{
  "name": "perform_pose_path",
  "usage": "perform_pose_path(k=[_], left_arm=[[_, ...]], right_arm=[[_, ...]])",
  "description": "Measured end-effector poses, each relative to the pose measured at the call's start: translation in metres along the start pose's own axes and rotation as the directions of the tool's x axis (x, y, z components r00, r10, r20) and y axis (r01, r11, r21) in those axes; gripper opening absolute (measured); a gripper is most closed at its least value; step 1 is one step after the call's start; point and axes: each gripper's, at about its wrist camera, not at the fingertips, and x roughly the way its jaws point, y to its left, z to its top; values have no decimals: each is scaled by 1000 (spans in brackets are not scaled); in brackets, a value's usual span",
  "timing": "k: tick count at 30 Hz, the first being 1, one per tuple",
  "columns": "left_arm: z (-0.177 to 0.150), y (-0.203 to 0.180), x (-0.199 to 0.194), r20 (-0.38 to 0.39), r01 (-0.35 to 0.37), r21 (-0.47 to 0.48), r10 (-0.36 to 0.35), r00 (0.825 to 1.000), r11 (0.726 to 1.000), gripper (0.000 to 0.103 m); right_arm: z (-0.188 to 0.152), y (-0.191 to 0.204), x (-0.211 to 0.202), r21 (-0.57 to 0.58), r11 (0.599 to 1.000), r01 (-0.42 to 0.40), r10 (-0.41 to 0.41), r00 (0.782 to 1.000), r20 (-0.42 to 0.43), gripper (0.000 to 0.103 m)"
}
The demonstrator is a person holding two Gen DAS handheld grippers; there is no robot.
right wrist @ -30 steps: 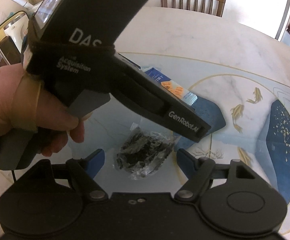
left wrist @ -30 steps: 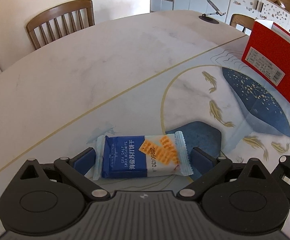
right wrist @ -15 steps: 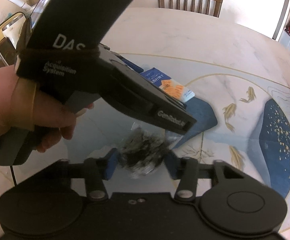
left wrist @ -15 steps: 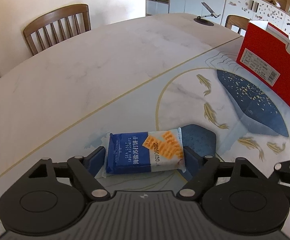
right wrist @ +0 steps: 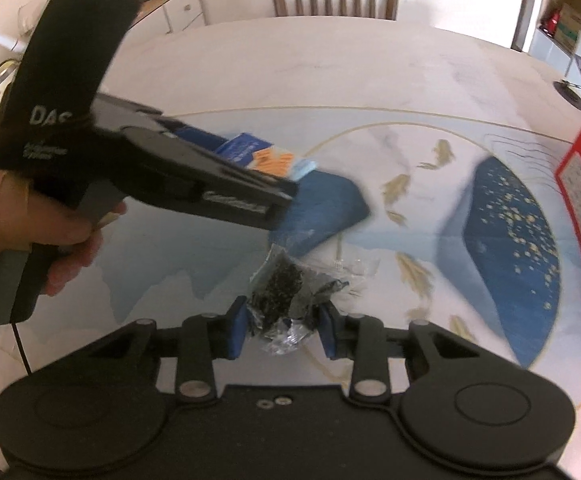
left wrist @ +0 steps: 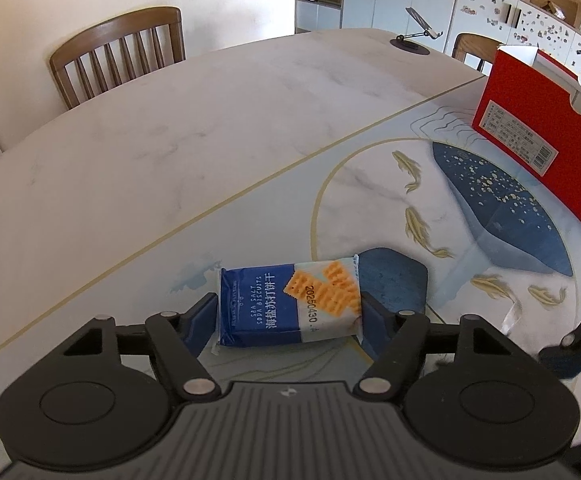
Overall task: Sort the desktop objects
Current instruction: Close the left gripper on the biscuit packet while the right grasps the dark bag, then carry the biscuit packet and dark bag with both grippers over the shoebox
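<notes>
Marble-patterned table top [left wrist: 178, 152] with a painted blue whale and gold fish is seen from the left wrist view, with a wooden chair [left wrist: 118, 52] behind it and white cabinets far back. At the right, a red box [left wrist: 538, 136] is cut off by the picture edge, so its full shape cannot be told. The left gripper [left wrist: 288, 312] is shown low in the frame; its jaws have just been closing, and the blue pads are now pressed on both ends of a biscuit packet [left wrist: 288, 304]. The packet lies flat on the table, blue on one half and white with orange crackers on the other, with a printed date. At the lower right corner, a dark part of the other gripper is only partly seen and blurred.

From the right wrist view, much is blurred by motion. The left gripper [right wrist: 250, 152] and the hand [right wrist: 22, 232] holding it cover the left side, and the biscuit packet [right wrist: 258, 152] is mostly hidden behind them. The right gripper [right wrist: 282, 324] has just been closing, and a clear bag of dark bits [right wrist: 286, 292] is clamped between its pads, crumpled. It cannot be told if the bag is touching the table.
</notes>
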Motion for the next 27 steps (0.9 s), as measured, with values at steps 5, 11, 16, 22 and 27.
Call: perform_pose_path(k=[5,11,16,22,27], left_arm=[[-1,-2,-7,2,-4,-2,4,1000,1000,73],[-2,-10,-19,9,6,2,-6,1000,1000,73],[-1,-20,-34,23,22,13,-22,999,1000,73],[2,-39,-49,36,35,38,-36,999,999,73],[5,-56,-62,39,47,41,-49,998,998,73]], right_arm=[[3,-5,-5,25,999,22,-23,1000,15,33],[0,-36,12,50,998,40,-42,998,40,33],[-2,-43,-1,64,997,48,-52,996,71,33],[-7,-53,-20,93,994,55,-65,992,107,33],[-11,-64,-38,112,992,54,-70,988,138,33]])
